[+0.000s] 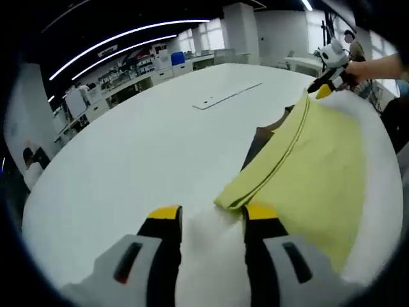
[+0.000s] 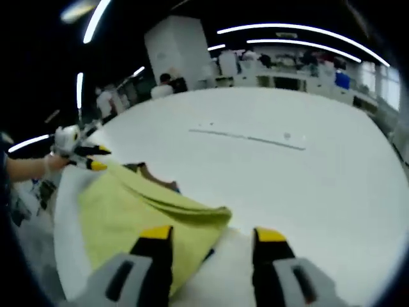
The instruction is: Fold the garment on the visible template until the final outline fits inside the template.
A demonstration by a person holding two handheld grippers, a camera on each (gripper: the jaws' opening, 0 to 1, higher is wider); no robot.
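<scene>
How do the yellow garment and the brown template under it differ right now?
The yellow garment is bright, folded in layers and on top; the brown template is dark, flat and mostly covered, peeking out along one edge. Both lie on the white table, between the open left gripper and right gripper.

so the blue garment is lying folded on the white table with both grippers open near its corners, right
Not quite: the garment is yellow-green, not blue, as the left gripper view shows. The rest holds: it lies folded on the white table, with the left gripper and right gripper open near its corners.
</scene>
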